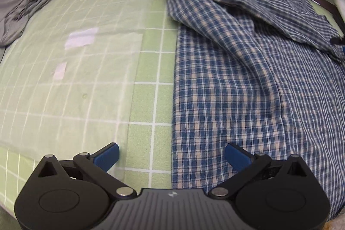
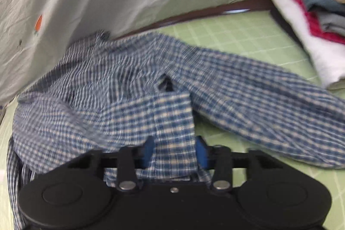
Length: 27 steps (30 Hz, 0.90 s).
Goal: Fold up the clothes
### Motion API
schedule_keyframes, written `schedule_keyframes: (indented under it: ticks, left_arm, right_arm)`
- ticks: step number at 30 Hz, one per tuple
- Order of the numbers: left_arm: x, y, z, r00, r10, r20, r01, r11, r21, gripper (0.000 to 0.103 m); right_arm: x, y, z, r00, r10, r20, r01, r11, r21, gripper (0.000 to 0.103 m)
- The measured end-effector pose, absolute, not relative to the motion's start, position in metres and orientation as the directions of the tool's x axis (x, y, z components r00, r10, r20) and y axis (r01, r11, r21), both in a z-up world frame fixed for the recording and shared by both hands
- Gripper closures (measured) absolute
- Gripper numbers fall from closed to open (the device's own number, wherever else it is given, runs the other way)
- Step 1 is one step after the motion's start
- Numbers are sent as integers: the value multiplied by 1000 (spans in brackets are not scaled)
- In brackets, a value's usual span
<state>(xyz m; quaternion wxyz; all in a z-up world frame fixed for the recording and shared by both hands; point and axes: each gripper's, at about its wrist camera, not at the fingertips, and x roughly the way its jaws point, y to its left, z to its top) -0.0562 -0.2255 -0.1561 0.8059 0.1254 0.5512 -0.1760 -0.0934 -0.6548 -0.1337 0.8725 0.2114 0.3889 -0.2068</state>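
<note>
Motion blur softens the whole right wrist view. The plaid shirt [image 2: 120,83] runs under the right hand-held gripper [image 2: 174,153], hiding its lower part. A stack of folded clothes [image 2: 312,21] is cut off at the right edge.

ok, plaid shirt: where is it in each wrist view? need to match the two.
Left wrist: the plaid shirt fills the right half, its straight edge running down the middle and a sleeve bunched at top.
Right wrist: it lies across the centre from left to right edge, with a sleeve end between the right gripper fingers.
Shared landmark: the green checked sheet under the shirt.
</note>
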Motion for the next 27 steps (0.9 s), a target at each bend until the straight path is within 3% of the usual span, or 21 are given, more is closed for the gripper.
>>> schedule_keyframes:
  ticks: [2,5,11,18,22,27]
  left_arm:
    - [-53,-228,-156,315,-134,-940,411,911,8,0]
    - [-48,-232,-156,290,-120,-949,406,914,8,0]
    - [-43,-238,-156,266,-107,-958,398,917,8,0]
    - [-37,-242,-157,236,-97,-967,409,912,8,0]
    - [-35,-241,-158,226,-94,-970,411,912,7,0]
    - [-35,-244,-158,223,-91,-971,406,914,7,0]
  right_arm:
    - [-91,-653,-139,604,-184,-775,501,844,191,84]
    - [-93,-657,-142,601,-183,-778,491,853,179,99]
    - [-95,-664,-129,634,-206,-746,473,866,163,102]
    - [-87,-664,-82,743,-249,-621,407,905,124,102]
    - [-78,-679,-64,787,-246,-565,405,898,173,102]
    - [-80,-714,-41,789,-394,-471,515,843,158,103]
